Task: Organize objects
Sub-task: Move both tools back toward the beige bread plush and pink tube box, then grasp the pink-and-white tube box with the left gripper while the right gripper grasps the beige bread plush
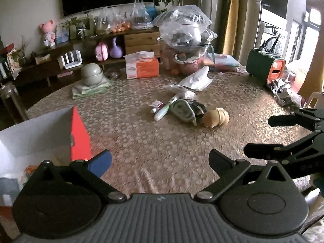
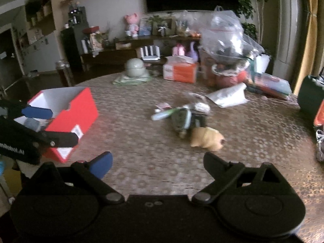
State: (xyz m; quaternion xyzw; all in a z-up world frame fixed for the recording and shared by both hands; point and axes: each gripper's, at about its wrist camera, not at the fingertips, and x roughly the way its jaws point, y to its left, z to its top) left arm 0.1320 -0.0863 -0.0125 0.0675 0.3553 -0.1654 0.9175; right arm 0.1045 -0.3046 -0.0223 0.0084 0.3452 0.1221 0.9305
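Note:
A red box (image 2: 68, 119) with a white inside stands open at the table's left; it also shows in the left wrist view (image 1: 79, 133). A loose pile lies mid-table: a tan croissant-shaped toy (image 1: 215, 117) (image 2: 206, 138), a grey-green clock-like gadget (image 1: 183, 110) (image 2: 181, 121), a white and green tube (image 1: 165, 109) and a silver pouch (image 1: 197, 79) (image 2: 228, 96). My left gripper (image 1: 160, 160) is open and empty beside the box; it also shows in the right wrist view (image 2: 50, 124). My right gripper (image 2: 158, 161) is open and empty, short of the pile, and it shows in the left wrist view (image 1: 257, 135).
An orange tissue box (image 1: 141, 66), a grey-green lidded bowl on a cloth (image 1: 91, 75), bagged bowls (image 1: 184, 38) and a green and orange organiser (image 1: 265, 66) stand along the table's far side. A low cabinet with toys runs behind.

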